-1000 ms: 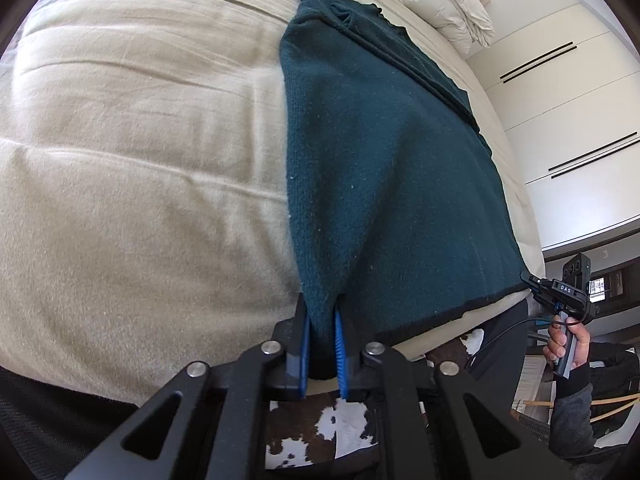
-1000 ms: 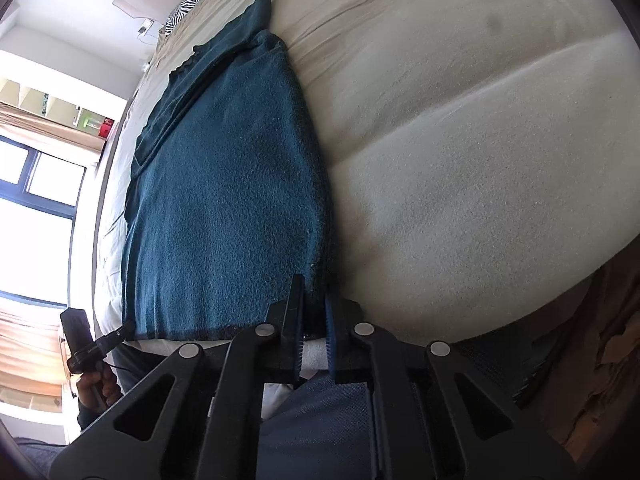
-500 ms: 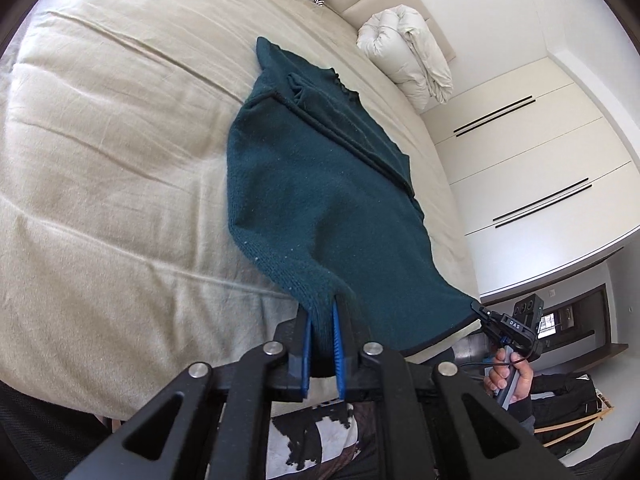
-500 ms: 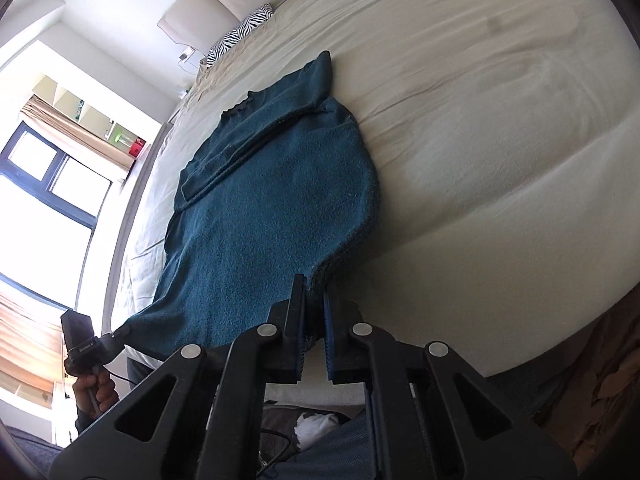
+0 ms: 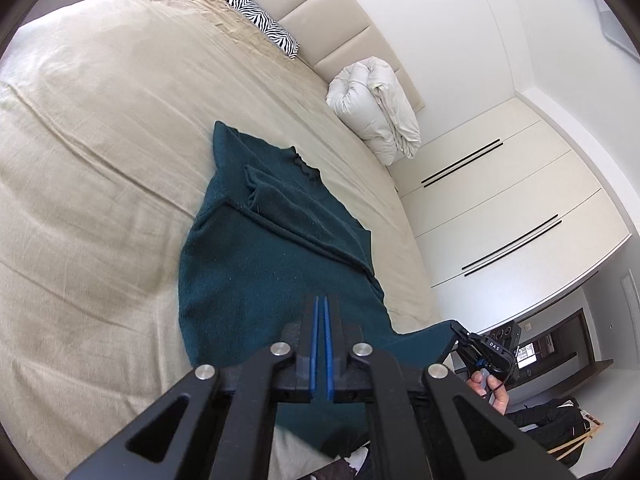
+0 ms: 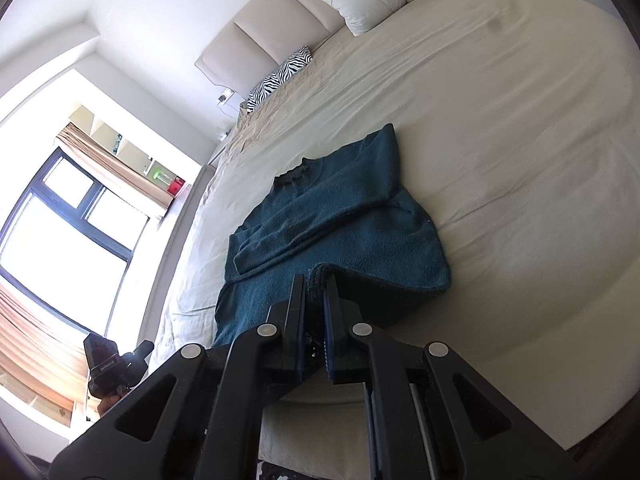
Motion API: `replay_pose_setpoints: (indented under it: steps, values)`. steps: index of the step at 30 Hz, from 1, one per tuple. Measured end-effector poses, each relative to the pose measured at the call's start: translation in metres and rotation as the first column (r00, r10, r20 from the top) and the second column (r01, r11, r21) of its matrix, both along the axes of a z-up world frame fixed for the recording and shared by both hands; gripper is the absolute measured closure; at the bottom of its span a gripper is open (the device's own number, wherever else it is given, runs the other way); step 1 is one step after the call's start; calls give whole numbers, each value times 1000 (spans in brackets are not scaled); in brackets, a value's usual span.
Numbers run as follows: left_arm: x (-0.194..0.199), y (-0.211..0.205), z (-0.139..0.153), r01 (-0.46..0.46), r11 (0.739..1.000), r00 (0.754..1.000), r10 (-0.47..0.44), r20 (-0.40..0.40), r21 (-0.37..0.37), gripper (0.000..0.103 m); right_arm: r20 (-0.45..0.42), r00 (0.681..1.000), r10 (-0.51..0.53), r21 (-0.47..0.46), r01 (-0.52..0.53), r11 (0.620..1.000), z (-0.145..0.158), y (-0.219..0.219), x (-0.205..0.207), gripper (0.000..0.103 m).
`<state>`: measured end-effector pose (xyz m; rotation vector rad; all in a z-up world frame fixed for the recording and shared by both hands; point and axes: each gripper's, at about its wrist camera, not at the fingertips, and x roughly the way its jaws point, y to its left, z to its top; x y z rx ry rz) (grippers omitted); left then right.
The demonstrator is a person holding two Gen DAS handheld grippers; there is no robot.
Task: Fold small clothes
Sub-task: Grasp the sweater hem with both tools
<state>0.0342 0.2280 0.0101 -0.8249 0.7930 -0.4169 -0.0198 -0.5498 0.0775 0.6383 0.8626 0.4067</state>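
1. The dark teal knitted sweater [image 5: 256,264] lies on the beige-sheeted bed [image 5: 100,160], collar toward the headboard at 12 o'clock, with one sleeve folded across the chest.
2. The left tool [image 5: 320,312] has its blue-padded fingers [image 5: 315,332] almost together. The sweater fabric passes beneath them. Whether fabric is pinched between the pads cannot be told from the left wrist view.
3. The right tool [image 6: 315,284] is closed on the sweater's hem corner [image 6: 316,274], which is raised off the bed and doubled over the lower body of the garment.
4. In the left wrist view, the right tool [image 5: 460,330] appears at 4 o'clock, held by a hand [image 5: 490,390], with the far hem corner at its tip.
5. A zebra-striped pillow [image 5: 264,26] and a rolled white duvet [image 5: 376,108] rest against the padded cream headboard [image 5: 332,20] at 12 to 1 o'clock.
6. White wardrobe doors [image 5: 504,200] stand at 3 o'clock from the bed.
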Motion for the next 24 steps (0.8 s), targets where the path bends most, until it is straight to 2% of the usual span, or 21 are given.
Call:
replay_pose_setpoints:
  steps: [2,4,6,8,10,11,12,14,15,17,20,21,22,23,24]
  values:
    - [10,3,-3,-12,1000,1000,12,-5,-1,102,7,1000,-1,7,1,1000,0,5,15,96]
    - [16,1,-10,-11,1000,999,12,-42,19,103,1,1000,4,16,-4,1000,-2,12,28,96]
    - [8,-6,-13,19,997,998,-14,-62,73,103,-5,1000,10,18,-10,1000,-3,17,33,96]
    - [-10,-10,-22,38,987,994,-21,-108,155,87,-3,1000,20,22,-20,1000,-4,18,29,96]
    - [-31,-8,-37,43,984,988,-17,-153,172,35,-8,1000,19,24,-18,1000,-8,14,17,96]
    - [-42,-6,-48,32,983,983,1,-182,182,28,-19,1000,7,27,-6,1000,-14,9,7,96]
    - [-52,-3,-58,21,984,976,18,-216,175,27,-33,999,-7,37,8,999,-18,4,-2,96]
    - [-69,-1,-83,33,993,953,2,-301,112,27,-57,998,-37,60,41,997,-31,-8,-25,96]
    - [-75,-3,-92,43,994,944,-6,-330,105,29,-74,996,-55,65,60,996,-37,-13,-36,96]
    - [-85,-10,-104,70,988,933,-16,-360,136,34,-107,991,-84,70,92,993,-50,-23,-58,96]
    - [-89,-22,-109,96,986,932,-40,-361,137,43,-140,983,-117,75,128,989,-65,-35,-80,96]
    - [-87,-27,-109,111,983,931,-52,-361,146,56,-150,980,-126,80,140,987,-70,-40,-84,96]
    - [-85,-33,-109,128,979,931,-64,-358,156,77,-159,978,-136,82,150,985,-75,-43,-87,96]
    - [-83,-39,-111,146,975,930,-78,-358,168,89,-164,976,-144,79,159,984,-80,-46,-92,96]
    - [-81,-45,-114,162,969,927,-86,-365,185,95,-168,974,-150,72,164,984,-83,-47,-95,96]
